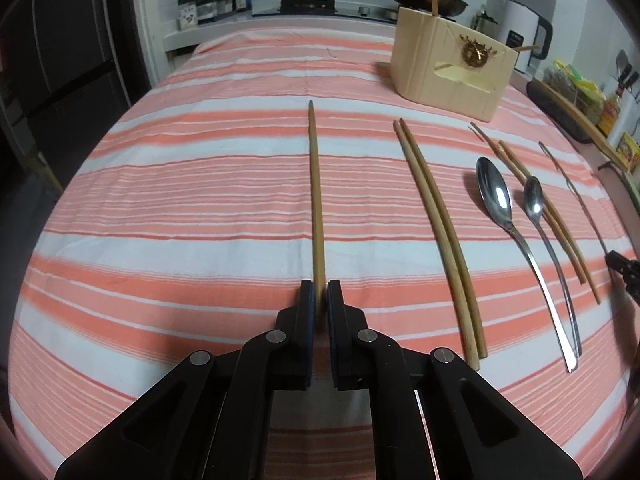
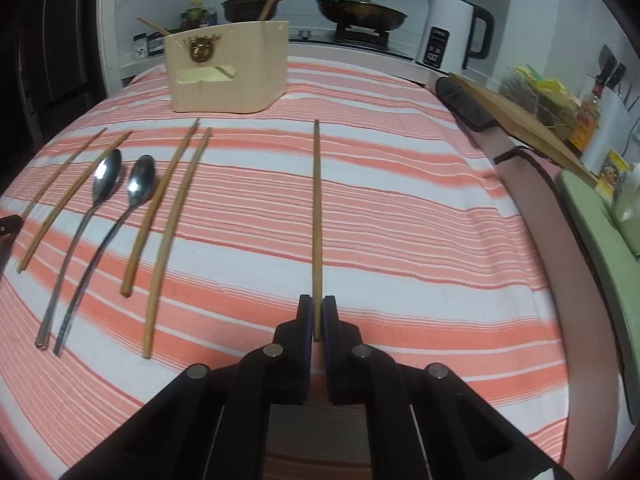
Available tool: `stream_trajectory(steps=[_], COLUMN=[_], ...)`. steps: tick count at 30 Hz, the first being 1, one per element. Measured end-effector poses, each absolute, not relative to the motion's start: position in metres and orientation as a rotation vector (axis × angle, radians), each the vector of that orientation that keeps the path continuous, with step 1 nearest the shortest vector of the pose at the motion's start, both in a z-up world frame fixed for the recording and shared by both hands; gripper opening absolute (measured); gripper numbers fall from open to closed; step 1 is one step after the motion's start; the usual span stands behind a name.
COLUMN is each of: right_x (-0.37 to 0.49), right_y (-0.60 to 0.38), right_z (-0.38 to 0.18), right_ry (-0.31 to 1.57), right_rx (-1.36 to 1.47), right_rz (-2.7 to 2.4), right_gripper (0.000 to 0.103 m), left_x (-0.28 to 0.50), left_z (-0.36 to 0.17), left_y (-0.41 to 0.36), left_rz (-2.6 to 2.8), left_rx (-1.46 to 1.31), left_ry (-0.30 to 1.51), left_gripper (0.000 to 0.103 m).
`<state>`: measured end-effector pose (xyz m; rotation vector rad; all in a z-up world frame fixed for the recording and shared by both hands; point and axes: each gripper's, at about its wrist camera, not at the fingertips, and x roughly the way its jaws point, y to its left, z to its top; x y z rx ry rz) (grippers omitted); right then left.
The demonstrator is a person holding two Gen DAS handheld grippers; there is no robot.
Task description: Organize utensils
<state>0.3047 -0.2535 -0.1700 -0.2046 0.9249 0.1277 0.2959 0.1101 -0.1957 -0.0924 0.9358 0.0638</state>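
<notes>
Both tongs, left [image 1: 320,294] and right [image 2: 317,308], each clench one chopstick [image 1: 316,200] [image 2: 317,220] over bare striped cloth [image 1: 180,200].

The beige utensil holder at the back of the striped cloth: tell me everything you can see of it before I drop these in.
The utensil holder is a pale beige, wood-look box with rounded corners, open at the top, standing upright on the striped cloth near the stove end. Its front carries a gold ornament above a cut-out window. Two brown sticks already lean out of the top, and one shows through the window. Nothing on the cloth touches it; neither gripper is near.
</notes>
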Motion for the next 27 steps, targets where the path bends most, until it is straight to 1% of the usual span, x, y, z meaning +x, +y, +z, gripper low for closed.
stream_trajectory(steps=[1,2,3,4,5,6,7,8,9,14,18,19,20,21,22,23,24,27], right_x=[0.305,0.304,0.304,0.304,0.303,0.303,0.301,0.3,0.3,0.301,0.302,0.302,0.302,0.301,0.3,0.3,0.3,0.301], right_y=[-0.256,-0.258,-0.259,-0.259,-0.26,-0.261,-0.262,-0.263,-0.265,-0.277,-0.277,-0.275,-0.273,-0.272,-0.272,-0.272,-0.273,-0.275], right_z=[-0.169,-0.169,-0.169,-0.169,-0.169,-0.169,-0.168,-0.168,-0.168,-0.169,-0.17,-0.17,-0.17,-0.17,-0.17,-0.17,-0.169,-0.165], right_ry=[0.925,0.924,0.924,0.923,0.922,0.92,0.918,0.918,0.921,0.938,0.94,0.941,0.941,0.941,0.944,0.945,0.947,0.943], right_rx=[-0.207,-0.211,-0.213,-0.213,-0.209,-0.204,-0.197,-0.187,-0.176,-0.104,-0.118,-0.127,-0.139,-0.143,-0.135,-0.133,-0.133,-0.11], right_rz=[0.128,0.129,0.134,0.138,0.141,0.144,0.148,0.154,0.162,0.201,0.215,0.214,0.208,0.205,0.203,0.189,0.182,0.175], right_gripper=[0.005,0.005,0.006,0.007,0.011,0.021,0.027,0.035,0.037,0.037,0.038,0.038,0.038,0.036,0.033,0.014,0.004,0.004], left_x=[0.298,0.299,0.3,0.299,0.299,0.299,0.298,0.298,0.297,0.289,0.289,0.289,0.288,0.287,0.287,0.286,0.286,0.282], left_z=[-0.195,-0.195,-0.195,-0.194,-0.195,-0.196,-0.198,-0.201,-0.203,-0.206,-0.206,-0.206,-0.205,-0.204,-0.203,-0.203,-0.203,-0.195], left_y=[0.11,0.109,0.11,0.112,0.114,0.117,0.119,0.12,0.12,0.109,0.107,0.106,0.105,0.103,0.102,0.102,0.102,0.107], left_rz=[0.049,0.035,0.031,0.031,0.031,0.031,0.033,0.035,0.033,0.035,0.043,0.041,0.033,0.03,0.031,0.042,0.042,0.041], left_rx=[-0.092,-0.096,-0.105,-0.118,-0.129,-0.137,-0.143,-0.148,-0.143,-0.05,-0.028,-0.023,-0.021,-0.015,-0.008,-0.002,-0.004,-0.029], left_ry=[0.93,0.924,0.914,0.899,0.893,0.898,0.903,0.908,0.909,0.905,0.907,0.905,0.901,0.895,0.889,0.884,0.882,0.855], left_gripper=[0.023,0.048,0.059,0.068,0.068,0.068,0.068,0.067,0.067,0.067,0.067,0.064,0.051,0.04,0.008,0.003,0.003,0.003])
